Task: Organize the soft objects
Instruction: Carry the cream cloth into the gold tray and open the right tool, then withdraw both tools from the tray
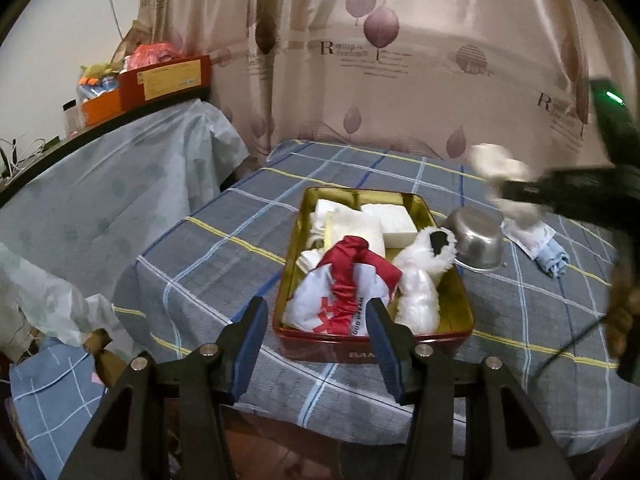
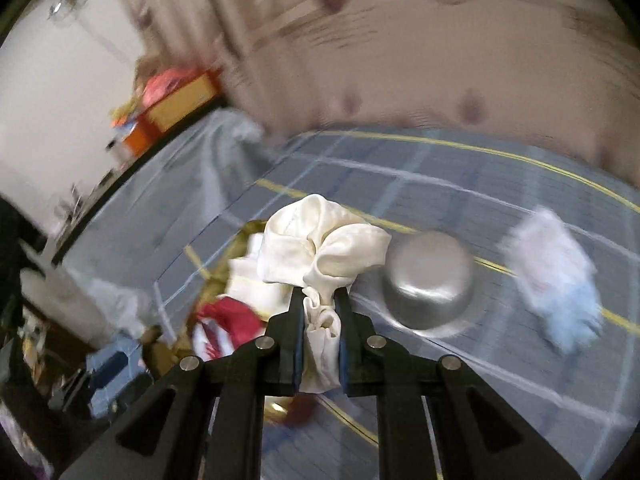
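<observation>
Left wrist view: left claw (image 1: 318, 312) empty, jaws apart, low at the near edge of the plaid-covered worktop (image 1: 208, 256), w/ the near end of the red-and-gold tin (image 1: 404, 350) between its tips. Tin holds red-and-white cloth (image 1: 344, 300), white fluffy item (image 1: 420, 276), folded white pieces (image 1: 372, 220) at the far end. Steel bowl (image 1: 478, 242) upside down, touching the tin's right rim; white-and-blue cloth bundle (image 1: 540, 246) lies further right, apart from the bowl. Right claw (image 1: 508, 190) enters from upper right, blurred, carrying cream cloth (image 1: 498, 166) in the air above the bowl area. Leaf-print curtain (image 1: 380, 60) behind; boxes (image 1: 160, 80) on a side shelf, left. Right wrist view: sharp only up close, rest smeared. Right claw (image 2: 320, 300) clamped on the cream cloth (image 2: 320, 240), bunched fabric squeezed between the pads, bulk billowing ahead of the tips. Behind it: tin (image 2: 240, 240) partly hidden, bowl (image 2: 428, 280) to the right, bundle (image 2: 556, 276) far right. Left claw not seen here.
</observation>
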Demonstrator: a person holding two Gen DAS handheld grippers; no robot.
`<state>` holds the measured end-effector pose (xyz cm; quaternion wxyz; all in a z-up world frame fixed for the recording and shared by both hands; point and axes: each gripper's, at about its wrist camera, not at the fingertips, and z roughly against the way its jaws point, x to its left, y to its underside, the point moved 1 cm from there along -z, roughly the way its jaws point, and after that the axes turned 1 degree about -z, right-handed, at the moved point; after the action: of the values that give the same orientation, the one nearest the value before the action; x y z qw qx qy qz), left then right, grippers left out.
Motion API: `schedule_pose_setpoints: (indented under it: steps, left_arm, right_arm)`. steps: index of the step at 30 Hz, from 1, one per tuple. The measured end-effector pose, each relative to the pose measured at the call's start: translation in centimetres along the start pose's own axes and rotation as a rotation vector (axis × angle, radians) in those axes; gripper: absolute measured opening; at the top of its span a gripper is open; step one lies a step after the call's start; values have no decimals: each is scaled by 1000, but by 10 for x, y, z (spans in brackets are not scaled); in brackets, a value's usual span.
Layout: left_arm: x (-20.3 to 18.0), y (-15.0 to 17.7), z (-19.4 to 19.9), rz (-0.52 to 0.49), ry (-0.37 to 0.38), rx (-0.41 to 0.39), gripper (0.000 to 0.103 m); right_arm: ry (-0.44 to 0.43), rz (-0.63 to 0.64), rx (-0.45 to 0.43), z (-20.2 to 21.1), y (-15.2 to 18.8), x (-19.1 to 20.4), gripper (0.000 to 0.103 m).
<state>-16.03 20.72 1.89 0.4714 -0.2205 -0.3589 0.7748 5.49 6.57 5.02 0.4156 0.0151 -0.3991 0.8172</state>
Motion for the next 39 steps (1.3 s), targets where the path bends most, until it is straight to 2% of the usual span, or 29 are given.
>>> schedule_pose_setpoints:
  steps: [5,10,17,22,23,25,26,32,35,37,39]
  left_arm:
    - [1,-1,-3,-10,-8,12,52]
    - [0,-1,-4,-16,-2,19,52]
    - [1,-1,-10,-24,-8,42,52]
    - [3,-1,-15,-14,-14,59,52]
    - [3,-1,-16,-13,-17,61,52]
    - [5,-1,-18,-9,-27,67,52]
    - [5,-1,-18,-6,-31,70,52]
    - [12,0,-23,21,-23,101,52]
    - [11,1,-23,12,-29,99,52]
    - [9,1,-22,1,-29,99,52]
    - [8,2,-23,-8,-32,100,52]
  right_arm:
    - [13,53,104,-72,-20,26,13]
    - [34,61,180,-116,-23,30,13]
    - [20,57,223,-147,-27,37,14]
    - [17,67,237,-160,-31,42,23]
    - [22,74,234,-161,-32,44,26]
    - [30,89,231,-161,-33,46,39]
    - [26,87,228,-161,-33,47,51]
    - [5,86,130,-134,-36,45,54]
    - [-58,70,33,-102,-32,41,62]
    - [-106,58,-12,-82,-27,37,62]
    - [-110,57,-36,-66,-21,33,63]
